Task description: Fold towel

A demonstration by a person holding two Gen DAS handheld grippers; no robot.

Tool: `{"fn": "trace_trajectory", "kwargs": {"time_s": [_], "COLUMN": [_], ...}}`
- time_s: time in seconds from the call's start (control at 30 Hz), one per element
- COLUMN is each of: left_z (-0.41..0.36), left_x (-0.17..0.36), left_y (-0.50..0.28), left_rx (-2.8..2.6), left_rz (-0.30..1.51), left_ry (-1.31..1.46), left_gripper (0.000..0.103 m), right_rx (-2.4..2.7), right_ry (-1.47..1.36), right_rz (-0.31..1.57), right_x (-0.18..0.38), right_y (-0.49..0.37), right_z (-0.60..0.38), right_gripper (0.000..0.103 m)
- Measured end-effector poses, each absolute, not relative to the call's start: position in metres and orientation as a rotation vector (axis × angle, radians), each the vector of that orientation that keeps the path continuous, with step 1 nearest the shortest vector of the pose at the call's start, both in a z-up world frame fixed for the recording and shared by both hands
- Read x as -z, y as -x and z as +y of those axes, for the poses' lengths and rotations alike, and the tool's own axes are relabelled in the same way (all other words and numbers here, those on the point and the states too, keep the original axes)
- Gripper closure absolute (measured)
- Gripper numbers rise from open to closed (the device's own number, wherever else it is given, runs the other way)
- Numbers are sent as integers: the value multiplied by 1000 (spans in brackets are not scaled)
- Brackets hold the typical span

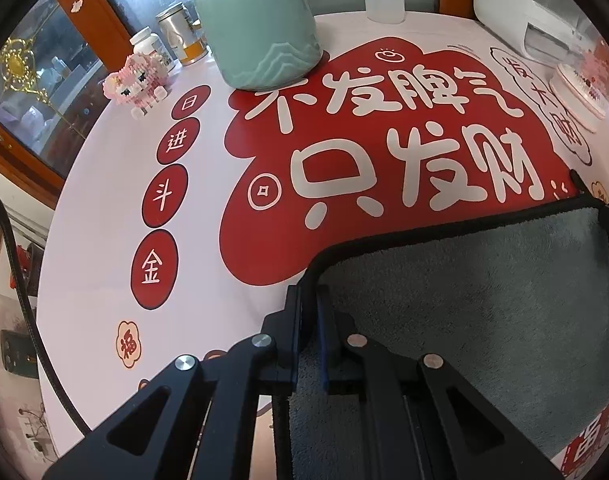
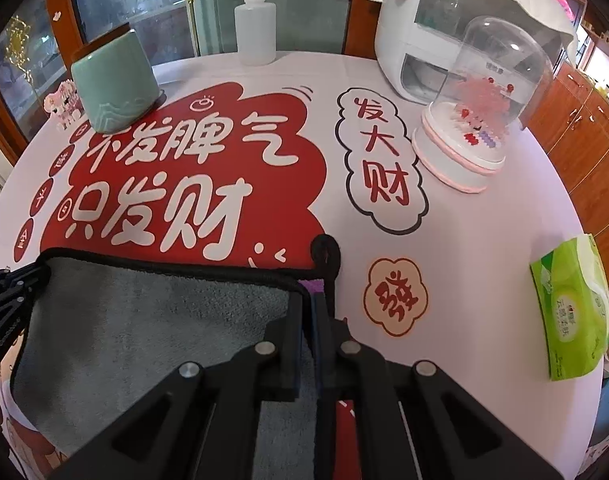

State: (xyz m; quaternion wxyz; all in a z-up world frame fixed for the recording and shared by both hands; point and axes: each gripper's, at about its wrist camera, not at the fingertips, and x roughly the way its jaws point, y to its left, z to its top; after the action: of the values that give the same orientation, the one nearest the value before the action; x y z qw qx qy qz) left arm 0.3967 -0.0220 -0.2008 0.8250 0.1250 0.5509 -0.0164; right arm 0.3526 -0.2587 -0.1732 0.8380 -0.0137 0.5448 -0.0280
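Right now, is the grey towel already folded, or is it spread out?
Cannot tell. The grey towel is held at two corners by the left gripper and right gripper; its far edge looks thick, possibly doubled.

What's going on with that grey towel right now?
Left gripper and right gripper each shut on a far corner of the towel. Towel lifted, unfolded. Nothing in the way.

The tablecloth bears a red cloud patch printed in big white characters "不发脾气" above "只发财". Right of that patch, a white bubble reads "发大财"; left of it, red ovals spell "日进斗金", with a small "福" badge below them. The lettering on the green tissue pack, far right of the patch, is too blurred to read.
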Motion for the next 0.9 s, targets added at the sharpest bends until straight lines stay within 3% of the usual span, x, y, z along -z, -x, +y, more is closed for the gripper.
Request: {"fn": "trace_trajectory", "kwargs": {"time_s": [0.03, 0.1, 0.17, 0.27, 0.4, 0.77, 0.9], "left_z": [-23, -24, -24, -24, -26, -24, -26], "left_x": [201, 199, 196, 189, 181, 164, 156], "left_y": [-396, -395, -392, -386, -378, -347, -329], "left_rx": [33, 21, 19, 31, 35, 36, 58], "left_rz": [1171, 1169, 1160, 1140, 1131, 1113, 1090], "left_ry": [-272, -280, -279, -260, -243, -149, -155], "left_gripper": [95, 80, 46, 17, 12, 12, 2], "right_rx": [62, 68, 71, 67, 55, 52, 51], "right_ry": [29, 32, 42, 49, 37, 18, 2], "right_rz": [1159, 1154, 1147, 1125, 1107, 1090, 1093], "right_x": [175, 175, 172, 164, 154, 142, 139], "right_y": [-353, -352, -350, -346, -340, -312, -299], "right_z": [-259, -259, -258, -255, -253, -241, -238], "right_gripper": [98, 96, 92, 80, 61, 40, 30]}}
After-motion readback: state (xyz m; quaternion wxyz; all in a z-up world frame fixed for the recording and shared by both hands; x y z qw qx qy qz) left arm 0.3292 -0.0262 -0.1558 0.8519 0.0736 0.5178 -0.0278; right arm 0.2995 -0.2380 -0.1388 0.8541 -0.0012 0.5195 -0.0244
